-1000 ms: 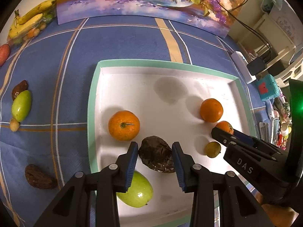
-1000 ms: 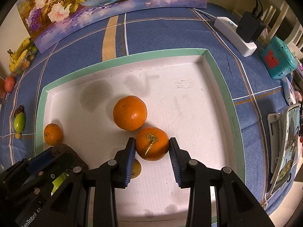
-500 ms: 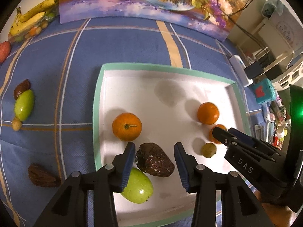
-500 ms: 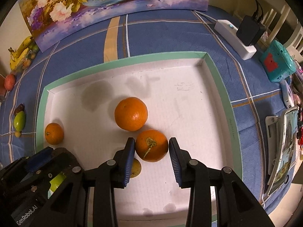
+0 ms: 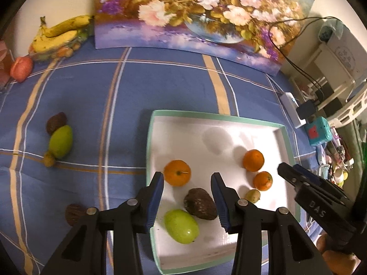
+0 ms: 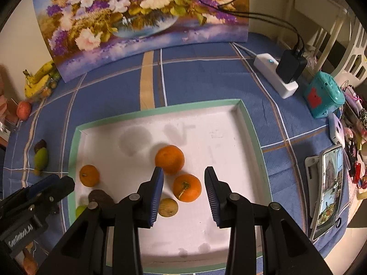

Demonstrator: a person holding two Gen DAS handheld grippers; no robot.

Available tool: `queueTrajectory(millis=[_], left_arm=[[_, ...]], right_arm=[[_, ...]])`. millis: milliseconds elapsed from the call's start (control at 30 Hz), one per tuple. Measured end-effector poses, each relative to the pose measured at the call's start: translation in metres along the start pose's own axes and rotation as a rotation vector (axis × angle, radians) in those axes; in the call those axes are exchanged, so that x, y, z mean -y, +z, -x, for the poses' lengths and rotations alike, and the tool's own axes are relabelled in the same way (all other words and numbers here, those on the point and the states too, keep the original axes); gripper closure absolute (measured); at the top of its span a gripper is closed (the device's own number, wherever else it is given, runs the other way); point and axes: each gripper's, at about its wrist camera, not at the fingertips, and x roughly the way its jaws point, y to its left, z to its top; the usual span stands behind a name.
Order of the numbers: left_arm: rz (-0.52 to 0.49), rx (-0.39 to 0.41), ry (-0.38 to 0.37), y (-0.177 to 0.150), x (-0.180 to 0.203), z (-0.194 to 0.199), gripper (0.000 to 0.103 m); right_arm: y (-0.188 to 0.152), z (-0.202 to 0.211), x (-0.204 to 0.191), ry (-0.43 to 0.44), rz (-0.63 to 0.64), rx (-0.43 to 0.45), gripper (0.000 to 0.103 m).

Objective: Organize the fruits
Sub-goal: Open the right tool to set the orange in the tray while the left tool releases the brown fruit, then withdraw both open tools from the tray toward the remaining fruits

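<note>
A white tray with a green rim [image 5: 150,151] [image 6: 74,142] holds three oranges, a small yellow-green fruit [image 6: 168,207], a brown fruit [image 5: 200,204] and a green fruit [image 5: 181,226]. My left gripper [image 5: 187,192] hangs open above the brown fruit, its pads clear of it. My right gripper [image 6: 184,192] hangs open above one orange [image 6: 187,188], which rests on the tray between the fingers without touching them. A second orange [image 6: 169,159] lies just behind it, and the third orange [image 5: 177,176] is near the tray's left side. Each gripper shows in the other's view.
On the blue checked cloth left of the tray lie a green fruit [image 5: 60,141], two brown fruits [image 5: 56,121] [image 5: 74,213] and a small one. Bananas [image 5: 59,33] and a red fruit [image 5: 21,68] sit far left. A painting [image 6: 142,18], power strip [image 6: 275,78], teal box [image 6: 323,96] and phone [image 6: 328,188] border the right.
Both grippers have risen away from the tray, so the fruits look smaller. The left jaws widened off the brown fruit, which stayed on the tray. The orange also stayed down.
</note>
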Motion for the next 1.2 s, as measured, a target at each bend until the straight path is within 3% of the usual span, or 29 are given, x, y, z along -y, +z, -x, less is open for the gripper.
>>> queueTrajectory(millis=[733, 833, 867, 933, 967, 1000, 1100, 1200], left_arm=[[0.05, -0.011, 0.051, 0.0, -0.022, 0.0, 0.055], [0.058, -0.015, 0.07, -0.002, -0.025, -0.001, 0.044], [0.061, -0.017, 0.077, -0.002, -0.027, -0.002, 0.039], [0.074, -0.019, 0.115, -0.002, -0.03, -0.003, 0.021], [0.084, -0.019, 0.152, -0.002, -0.033, -0.004, 0.009], [0.091, -0.017, 0.184, -0.002, -0.035, -0.004, 0.004], [0.106, -0.021, 0.233, -0.003, -0.045, -0.006, 0.003], [0.125, -0.024, 0.245, -0.004, -0.052, -0.007, 0.0]], right_arm=[[-0.003, 0.004, -0.006, 0.002, 0.015, 0.004, 0.065], [-0.003, 0.003, -0.007, 0.0, 0.017, 0.002, 0.064], [-0.003, 0.002, -0.008, -0.003, 0.019, 0.0, 0.056], [-0.004, 0.001, -0.008, -0.012, 0.021, 0.0, 0.042], [-0.004, 0.0, -0.008, -0.015, 0.022, 0.0, 0.041], [-0.004, 0.0, -0.008, -0.017, 0.024, -0.002, 0.04], [-0.005, -0.002, -0.008, -0.028, 0.033, -0.001, 0.023], [-0.005, -0.001, -0.007, -0.03, 0.036, 0.005, 0.021]])
